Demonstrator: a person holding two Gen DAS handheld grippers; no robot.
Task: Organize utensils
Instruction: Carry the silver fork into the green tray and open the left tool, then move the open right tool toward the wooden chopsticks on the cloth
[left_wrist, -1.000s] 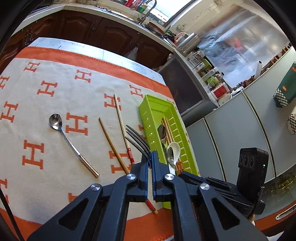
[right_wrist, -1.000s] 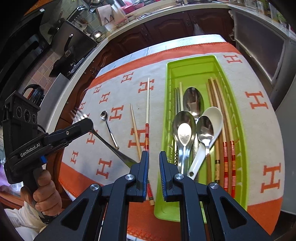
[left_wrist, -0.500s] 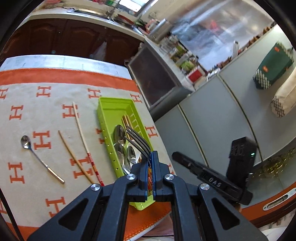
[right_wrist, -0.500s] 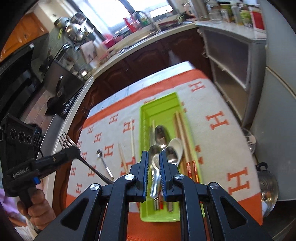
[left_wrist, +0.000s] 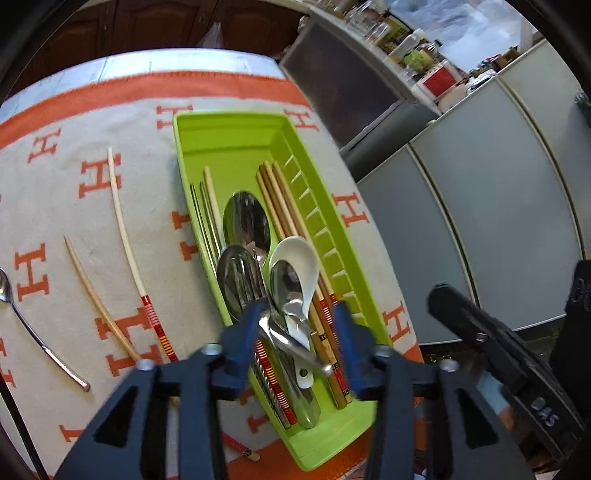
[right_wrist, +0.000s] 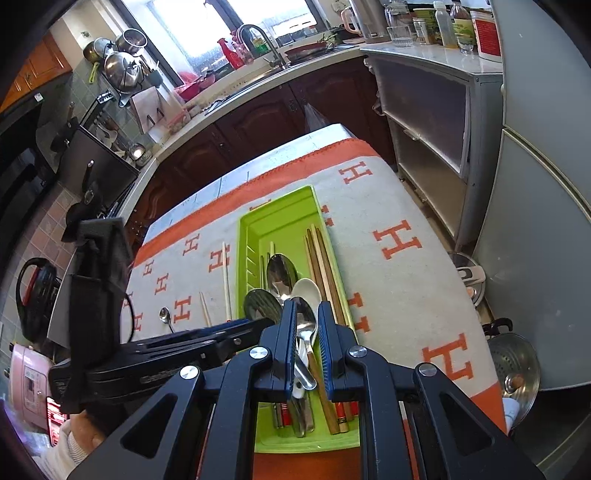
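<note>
Moved in over the green tray from the cloth-covered tabletop, the left tongs now stand spread, the fork let go among the spoons; a second ago they pinched it. Right tongs hover slightly parted, empty. Best next: lift straight up, clear of handles; two chopsticks and small spoon wait outside

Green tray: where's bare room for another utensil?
Bare: the far end of the green tray, beyond the spoons and chopsticks, and the cloth on its right. Crowded: its near half; loose chopsticks lie on its left.
</note>
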